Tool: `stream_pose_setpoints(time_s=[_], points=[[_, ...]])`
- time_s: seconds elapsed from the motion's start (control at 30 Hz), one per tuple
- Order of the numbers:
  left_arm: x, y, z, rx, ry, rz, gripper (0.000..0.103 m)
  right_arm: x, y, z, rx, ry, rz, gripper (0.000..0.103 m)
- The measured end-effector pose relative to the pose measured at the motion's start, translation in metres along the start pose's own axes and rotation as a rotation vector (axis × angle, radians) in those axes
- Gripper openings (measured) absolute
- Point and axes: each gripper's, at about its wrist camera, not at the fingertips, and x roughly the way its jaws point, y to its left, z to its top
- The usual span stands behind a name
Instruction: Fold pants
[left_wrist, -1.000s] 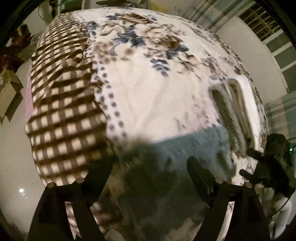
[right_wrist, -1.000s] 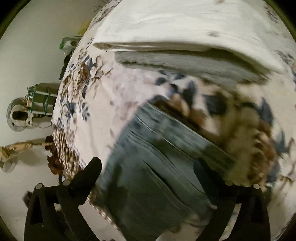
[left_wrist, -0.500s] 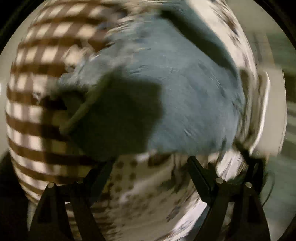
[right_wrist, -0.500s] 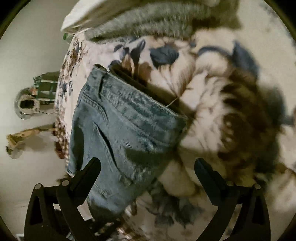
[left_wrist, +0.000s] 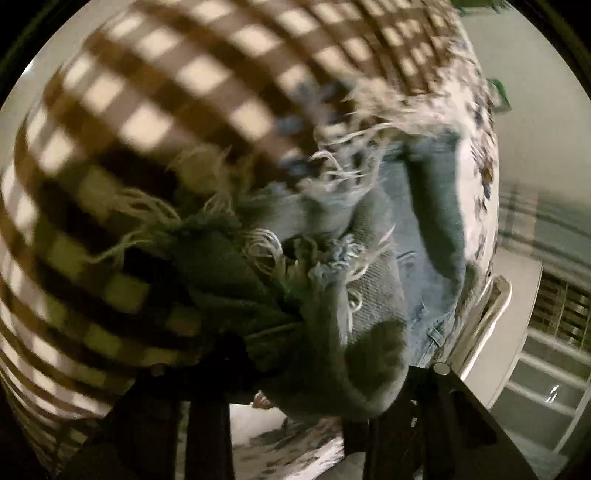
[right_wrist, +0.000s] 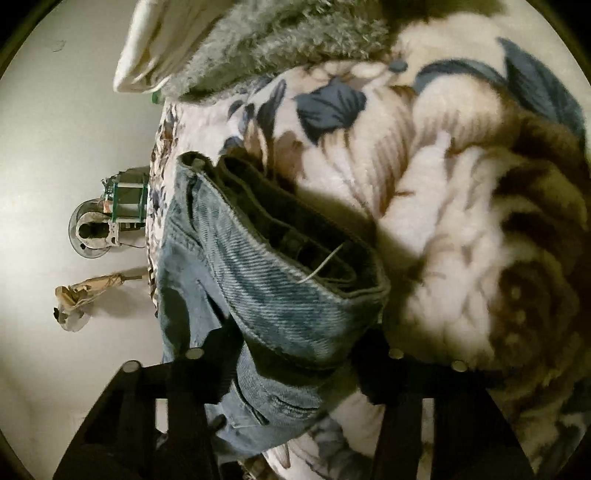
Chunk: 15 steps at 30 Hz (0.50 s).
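Note:
Light blue denim pants lie on a floral blanket. In the left wrist view the frayed leg hems (left_wrist: 332, 258) bunch right in front of my left gripper (left_wrist: 317, 354), whose jaws close on the hem cloth. In the right wrist view the waistband (right_wrist: 295, 266) lies between the fingers of my right gripper (right_wrist: 303, 354), which is shut on the waistband's near corner. The fingertips are buried in denim in both views.
A brown-and-cream checked cover (left_wrist: 166, 92) lies beyond the hems. The floral blanket (right_wrist: 461, 203) spreads to the right of the waistband, with a grey fuzzy throw (right_wrist: 280, 40) behind it. The bed edge and pale floor (right_wrist: 55, 184) with small clutter are at the left.
Both grippers came down onto the pants and shut: the left onto the frayed hems, the right onto the waistband. The views went from wide over the bed to close on the denim.

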Motion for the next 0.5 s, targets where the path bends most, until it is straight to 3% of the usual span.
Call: stream_pose_setpoints(time_s=[0.13,0.17,0.3,0.37,0.5], points=[[-0.021,-0.016,0.009,0.133,0.017,-0.021,0.025,-0.023,0.008,-0.016,-0.003,-0.023,0.014,0.028],[-0.033,-0.018,0.011,0.178,0.027,-0.038,0.025,-0.028,0.010,-0.020,-0.003,-0.022,0.020,0.026],[-0.031,-0.009,0.005,0.303,0.044,-0.032,0.029,-0.039,0.002,-0.049,-0.012,0.023,0.004,0.026],[-0.020,0.005,0.009,0.284,0.061,-0.026,0.030,-0.035,-0.010,-0.060,-0.008,0.046,-0.005,0.030],[0.004,0.024,0.015,0.196,0.050,-0.120,0.043,-0.020,-0.027,-0.053,0.042,0.043,0.035,0.048]])
